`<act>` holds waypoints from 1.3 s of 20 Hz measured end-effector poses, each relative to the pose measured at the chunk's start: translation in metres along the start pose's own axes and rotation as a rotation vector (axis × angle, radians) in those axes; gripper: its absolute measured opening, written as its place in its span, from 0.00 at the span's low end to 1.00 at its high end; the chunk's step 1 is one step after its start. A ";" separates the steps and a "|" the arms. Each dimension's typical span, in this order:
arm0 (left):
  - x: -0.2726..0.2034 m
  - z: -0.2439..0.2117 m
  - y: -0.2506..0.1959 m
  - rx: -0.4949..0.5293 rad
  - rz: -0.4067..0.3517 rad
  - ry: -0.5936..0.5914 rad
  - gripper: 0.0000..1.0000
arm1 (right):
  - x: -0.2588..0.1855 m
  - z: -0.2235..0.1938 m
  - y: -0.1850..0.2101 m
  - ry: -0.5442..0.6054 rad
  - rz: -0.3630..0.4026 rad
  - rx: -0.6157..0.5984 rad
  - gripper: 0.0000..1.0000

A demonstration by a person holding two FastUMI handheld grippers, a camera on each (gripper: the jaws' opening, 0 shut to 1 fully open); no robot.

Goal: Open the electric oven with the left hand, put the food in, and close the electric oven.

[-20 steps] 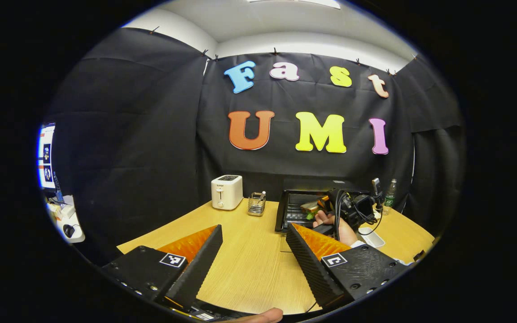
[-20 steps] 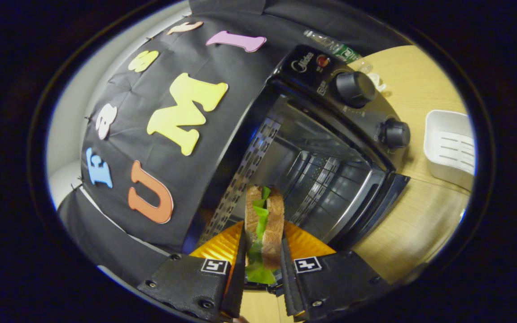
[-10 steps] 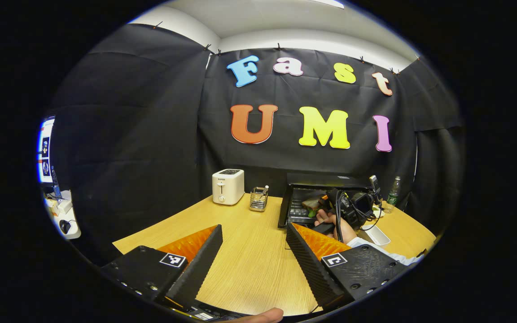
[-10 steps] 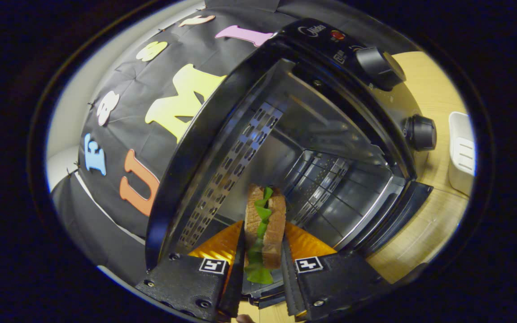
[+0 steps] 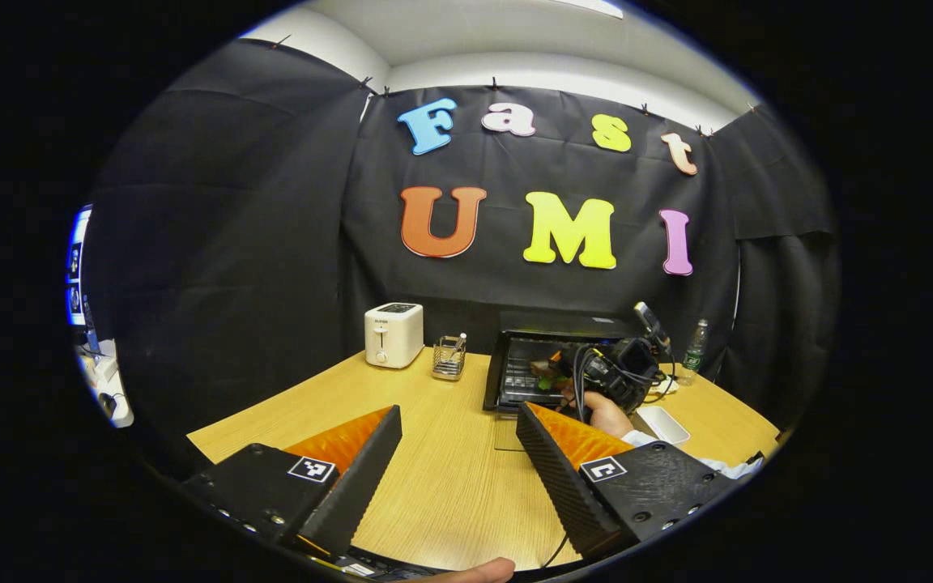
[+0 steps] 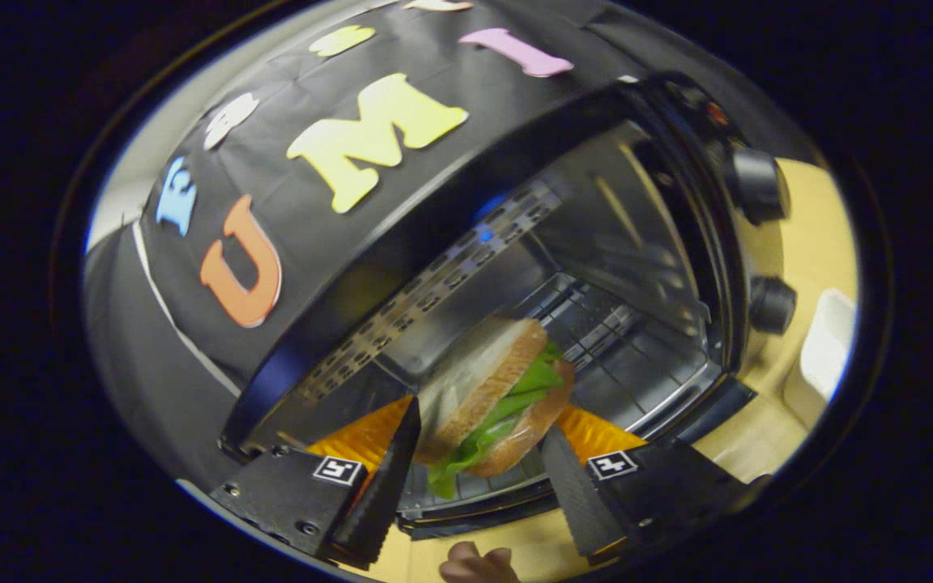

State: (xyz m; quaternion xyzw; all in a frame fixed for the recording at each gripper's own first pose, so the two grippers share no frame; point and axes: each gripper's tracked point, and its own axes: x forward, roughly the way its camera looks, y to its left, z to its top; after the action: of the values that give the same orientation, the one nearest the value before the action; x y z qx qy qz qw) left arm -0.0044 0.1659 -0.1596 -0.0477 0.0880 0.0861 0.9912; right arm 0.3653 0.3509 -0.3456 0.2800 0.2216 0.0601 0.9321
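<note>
Oven (image 6: pixel 596 267) interior, gripper (image 6: pixel 483 478) now parted, sandwich (image 6: pixel 492 397) tilted

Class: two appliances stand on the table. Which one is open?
The black electric oven, its door dropped forward; the white toaster left of it has no door.

My left gripper (image 5: pixel 458 453) carries two wedge-shaped fingers on blocky housings, each housing bearing a small square black-and-white marker and round screws along its outer edge. The inner finger faces are ribbed. A thin cable trails below the right-hand housing. My right gripper (image 6: pixel 479 478) is of the same build: wedge fingers, square markers, screws on the left-hand housing. In the left gripper view, the distant gripper body (image 5: pixel 620 376) is black, wrapped in looped black cables, and a white sleeve (image 5: pixel 649 439) follows the hand behind it.
</note>
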 end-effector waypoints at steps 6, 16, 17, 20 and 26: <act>0.002 -0.007 0.003 -0.005 0.006 0.013 0.94 | -0.005 0.007 -0.003 -0.011 -0.062 -0.305 0.95; 0.001 -0.016 0.008 -0.009 0.027 0.029 0.94 | -0.013 -0.011 -0.007 0.173 -0.098 -0.700 1.00; 0.001 -0.015 0.008 -0.007 0.028 0.027 0.94 | -0.014 -0.014 -0.009 0.190 -0.098 -0.716 1.00; -0.001 -0.015 0.007 -0.004 0.030 0.027 0.94 | -0.023 -0.029 -0.021 0.272 -0.114 -0.728 1.00; -0.003 -0.015 0.006 0.008 0.038 0.032 0.94 | -0.045 -0.022 -0.023 0.309 -0.106 -0.718 1.00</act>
State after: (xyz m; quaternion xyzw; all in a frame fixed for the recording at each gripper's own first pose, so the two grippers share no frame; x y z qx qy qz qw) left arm -0.0114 0.1697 -0.1745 -0.0436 0.1051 0.1040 0.9881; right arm 0.3148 0.3318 -0.3579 -0.0881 0.3383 0.1272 0.9282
